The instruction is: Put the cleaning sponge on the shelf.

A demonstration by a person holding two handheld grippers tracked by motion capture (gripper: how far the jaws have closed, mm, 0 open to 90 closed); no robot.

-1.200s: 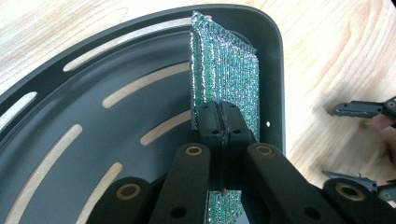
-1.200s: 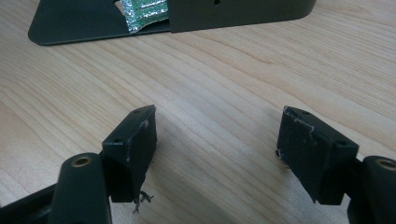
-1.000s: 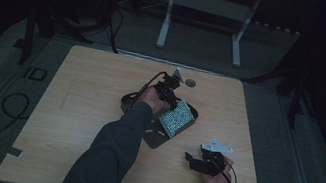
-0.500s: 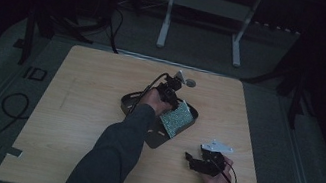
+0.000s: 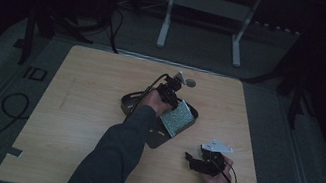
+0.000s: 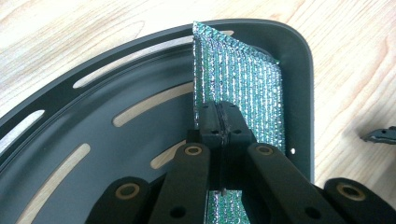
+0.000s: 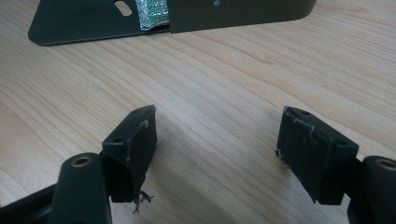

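A shiny green-and-silver foil sheet point(image 5: 177, 118) stands on edge in a dark grey slotted tray point(image 5: 157, 139) at the middle of the table. My left gripper point(image 5: 170, 94) is above it, shut on the sheet's upper edge. In the left gripper view the jaws meet on the foil sheet point(image 6: 243, 79), gripper point(image 6: 219, 112), with the tray's rim point(image 6: 299, 93) curving behind. My right gripper point(image 5: 192, 160) rests near the front right of the table, apart from the tray. In the right gripper view it stands open point(image 7: 217, 126) with bare wood between its fingers, and the tray point(image 7: 233, 14) and foil point(image 7: 152, 11) lie beyond.
The wooden table point(image 5: 72, 106) has tape marks at its front corners. A black cable point(image 5: 142, 95) loops from the left gripper over the tray. A metal stand point(image 5: 206, 8) sits on the floor behind the table. Another cable point(image 5: 11, 105) lies on the floor at the left.
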